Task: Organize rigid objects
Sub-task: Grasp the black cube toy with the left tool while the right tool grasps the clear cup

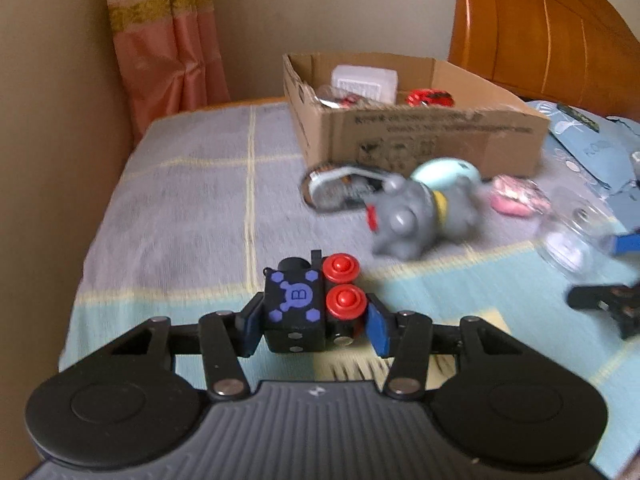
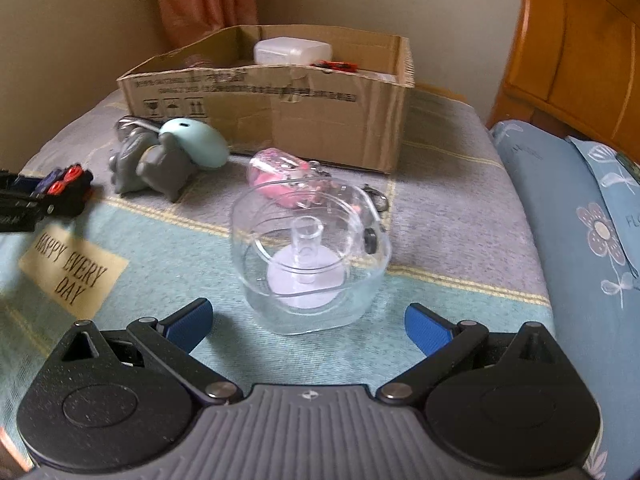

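My left gripper (image 1: 314, 322) is shut on a black toy block (image 1: 310, 304) with red buttons and a purple "B" mark, held above the bedspread. It also shows at the left edge of the right wrist view (image 2: 60, 192). My right gripper (image 2: 308, 324) is open and empty, just short of a clear plastic container (image 2: 310, 258) standing on the bed. A grey elephant toy with a light blue cap (image 1: 424, 216) lies in front of the open cardboard box (image 1: 420, 136). A pink clear trinket (image 2: 280, 176) lies behind the container.
The box (image 2: 280, 100) holds a white container (image 2: 292, 52) and a red toy car (image 1: 430, 98). A metal-framed round object (image 1: 336, 188) lies by the elephant. A blue floral pillow (image 2: 580, 240) is on the right, a wooden headboard (image 1: 540, 28) behind, a curtain (image 1: 168, 40) far left.
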A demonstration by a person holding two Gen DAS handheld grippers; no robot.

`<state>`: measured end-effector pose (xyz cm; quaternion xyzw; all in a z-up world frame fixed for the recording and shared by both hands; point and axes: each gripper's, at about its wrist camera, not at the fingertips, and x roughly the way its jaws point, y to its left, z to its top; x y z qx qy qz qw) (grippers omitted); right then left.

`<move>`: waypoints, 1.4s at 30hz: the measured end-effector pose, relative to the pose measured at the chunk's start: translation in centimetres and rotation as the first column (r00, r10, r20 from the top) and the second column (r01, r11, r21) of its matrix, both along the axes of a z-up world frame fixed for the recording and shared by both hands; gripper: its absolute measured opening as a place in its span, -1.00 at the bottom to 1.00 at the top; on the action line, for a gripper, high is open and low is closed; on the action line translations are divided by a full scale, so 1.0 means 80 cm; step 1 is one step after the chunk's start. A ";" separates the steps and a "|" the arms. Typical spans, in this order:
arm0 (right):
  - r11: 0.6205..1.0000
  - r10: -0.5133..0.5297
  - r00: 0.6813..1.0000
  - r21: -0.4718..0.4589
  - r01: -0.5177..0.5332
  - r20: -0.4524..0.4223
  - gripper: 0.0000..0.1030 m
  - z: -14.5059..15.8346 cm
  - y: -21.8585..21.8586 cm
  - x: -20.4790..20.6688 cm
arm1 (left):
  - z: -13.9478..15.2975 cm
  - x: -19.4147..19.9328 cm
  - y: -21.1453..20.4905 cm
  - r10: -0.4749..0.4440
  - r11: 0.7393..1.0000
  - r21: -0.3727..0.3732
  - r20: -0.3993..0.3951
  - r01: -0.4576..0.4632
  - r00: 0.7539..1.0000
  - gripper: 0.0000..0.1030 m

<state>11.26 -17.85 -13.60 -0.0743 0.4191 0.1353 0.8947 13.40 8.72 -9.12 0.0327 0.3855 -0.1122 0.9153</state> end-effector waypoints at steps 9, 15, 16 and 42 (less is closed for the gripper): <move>0.981 0.193 0.981 0.003 -0.193 -0.015 1.00 0.001 0.007 0.034 | 0.001 -0.022 -0.007 0.009 1.000 -0.006 0.007 -0.009 1.000 0.00; 0.975 0.223 0.975 0.001 -0.223 -0.025 1.00 0.003 0.012 0.042 | -0.001 -0.022 -0.015 0.009 1.000 0.007 0.009 -0.009 1.000 0.14; 0.974 0.227 0.974 0.001 -0.227 -0.025 1.00 0.003 0.012 0.042 | -0.001 -0.020 -0.015 0.011 1.000 0.006 0.009 -0.011 1.000 0.14; 0.933 0.357 0.929 -0.022 -0.360 -0.098 1.00 0.007 0.020 0.079 | 0.002 -0.009 -0.016 0.019 1.000 0.017 -0.021 -0.019 1.000 0.13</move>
